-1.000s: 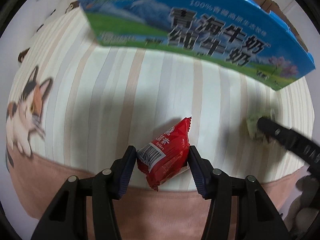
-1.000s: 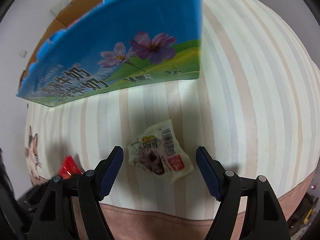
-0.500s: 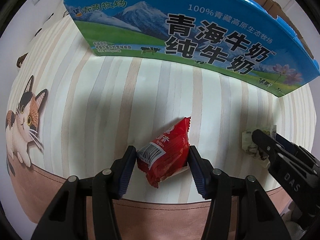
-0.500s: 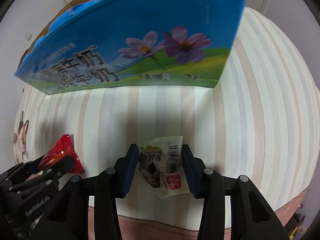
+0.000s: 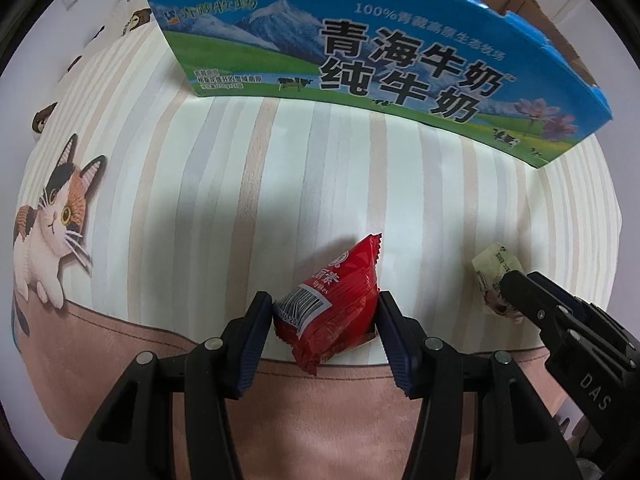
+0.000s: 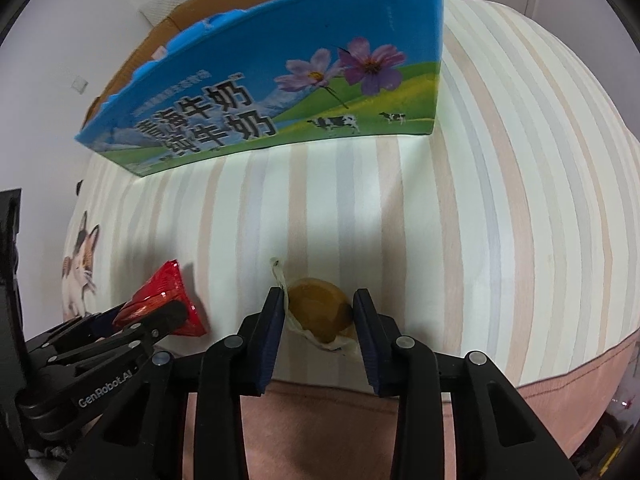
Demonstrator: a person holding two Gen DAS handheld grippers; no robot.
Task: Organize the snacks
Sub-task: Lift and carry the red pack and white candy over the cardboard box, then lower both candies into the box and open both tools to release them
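Observation:
My left gripper (image 5: 325,310) is shut on a red snack packet (image 5: 332,300) with a barcode label, held just above the striped cloth. In the right wrist view that same red packet (image 6: 164,300) shows at the left, in the left gripper (image 6: 160,316). My right gripper (image 6: 318,308) is shut on a small clear-wrapped snack (image 6: 318,310), its yellowish round filling showing between the pads. The left wrist view catches that snack (image 5: 494,276) pale and crumpled at the right, with the right gripper (image 5: 510,294) on it.
A blue and green milk carton box (image 5: 360,52) with an open top stands at the back of the striped cloth (image 5: 240,200); in the right wrist view the box (image 6: 280,92) is at upper left. A cat picture (image 5: 52,220) is printed at the left. A pink band (image 5: 320,400) edges the cloth in front.
My right gripper shut on the clear-wrapped snack, which turned to show its yellowish side. Both grippers drew back from the box; the left kept hold of the red packet.

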